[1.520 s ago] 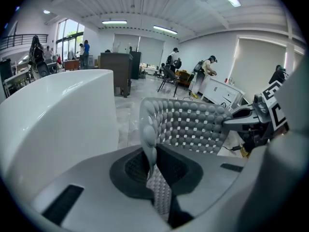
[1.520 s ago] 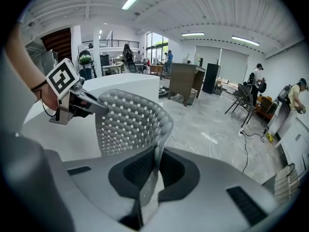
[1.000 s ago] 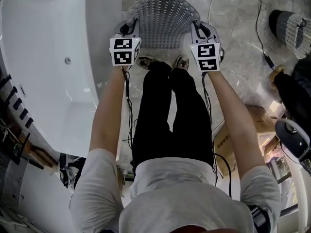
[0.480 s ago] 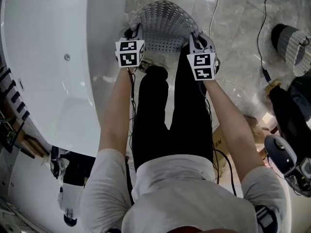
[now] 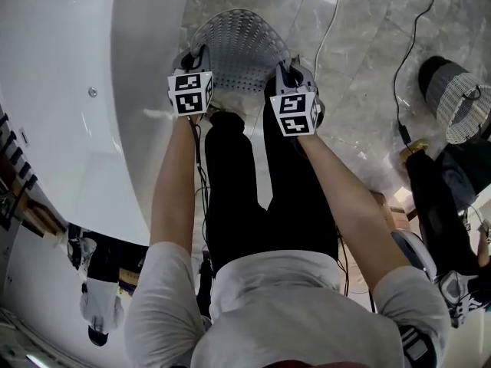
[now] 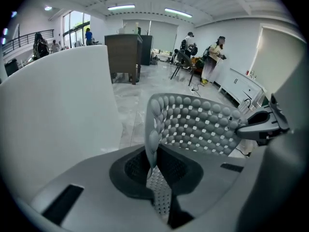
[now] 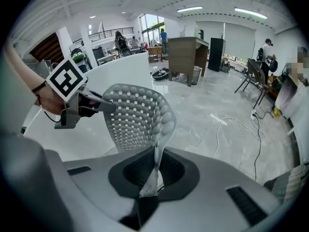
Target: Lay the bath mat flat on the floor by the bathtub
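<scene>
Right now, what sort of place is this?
Probably a bathroom mock-up inside a big open hall: a white bathtub on a marble-look floor, with a dark counter and chairs beyond.

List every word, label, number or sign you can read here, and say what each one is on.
No readable text anywhere.
Left gripper, marker cube: black-and-white square pattern, no letters.
Right gripper, marker cube: the same kind of pattern, no letters.
Bath mat: no print.
Cardboard box: any print is too small to read.
</scene>
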Action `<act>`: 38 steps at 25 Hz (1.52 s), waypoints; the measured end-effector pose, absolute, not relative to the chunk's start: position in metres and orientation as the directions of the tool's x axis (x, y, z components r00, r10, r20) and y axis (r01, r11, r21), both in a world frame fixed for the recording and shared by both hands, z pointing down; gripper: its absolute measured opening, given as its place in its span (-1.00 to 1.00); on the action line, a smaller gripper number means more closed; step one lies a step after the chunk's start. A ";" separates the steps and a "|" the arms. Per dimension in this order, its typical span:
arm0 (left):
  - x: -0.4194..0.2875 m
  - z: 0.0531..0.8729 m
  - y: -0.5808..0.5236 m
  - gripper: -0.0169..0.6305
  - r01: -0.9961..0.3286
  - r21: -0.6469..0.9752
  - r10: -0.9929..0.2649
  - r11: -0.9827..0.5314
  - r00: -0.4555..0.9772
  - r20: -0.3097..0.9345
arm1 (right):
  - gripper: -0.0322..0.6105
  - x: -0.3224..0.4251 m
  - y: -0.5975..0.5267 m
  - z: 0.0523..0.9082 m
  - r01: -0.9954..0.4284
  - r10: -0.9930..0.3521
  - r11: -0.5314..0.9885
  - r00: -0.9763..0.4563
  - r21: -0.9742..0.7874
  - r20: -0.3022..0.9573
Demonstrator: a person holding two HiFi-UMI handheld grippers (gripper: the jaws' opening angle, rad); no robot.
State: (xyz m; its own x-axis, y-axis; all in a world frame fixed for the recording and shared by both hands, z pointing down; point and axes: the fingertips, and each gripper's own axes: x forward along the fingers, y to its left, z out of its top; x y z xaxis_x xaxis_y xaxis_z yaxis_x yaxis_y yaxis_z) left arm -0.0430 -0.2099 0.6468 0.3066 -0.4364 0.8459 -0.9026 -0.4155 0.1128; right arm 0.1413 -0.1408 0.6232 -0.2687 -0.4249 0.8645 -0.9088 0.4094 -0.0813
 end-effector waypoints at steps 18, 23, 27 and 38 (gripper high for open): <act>-0.006 0.710 -0.259 -0.86 -0.901 0.145 -0.410 -0.409 0.324 0.853 | -0.82 0.177 -0.197 0.690 -0.867 -0.412 0.495 -0.292 -0.057 0.863; -0.006 0.725 -0.261 -0.85 -0.887 0.157 -0.421 -0.434 0.354 0.835 | -0.82 0.185 -0.204 0.710 -0.860 -0.424 0.508 -0.295 -0.045 0.857; 0.001 0.741 -0.272 -0.85 -0.872 0.152 -0.445 -0.465 0.378 0.812 | -0.82 0.195 -0.218 0.730 -0.820 -0.438 0.572 -0.308 -0.002 0.845; 0.006 0.787 -0.282 -0.85 -0.884 0.148 -0.509 -0.443 0.384 0.770 | -0.82 0.194 -0.220 0.775 -0.738 -0.459 0.671 -0.333 0.076 0.824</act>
State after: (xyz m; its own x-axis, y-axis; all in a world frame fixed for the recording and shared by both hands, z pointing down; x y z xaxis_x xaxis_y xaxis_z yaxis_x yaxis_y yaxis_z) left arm 0.0057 -0.2817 0.7867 0.3841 -0.5093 0.7701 -0.8841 -0.4432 0.1479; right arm 0.1935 -0.2199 0.7747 -0.3325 -0.4587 0.8240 -0.7379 0.6707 0.0756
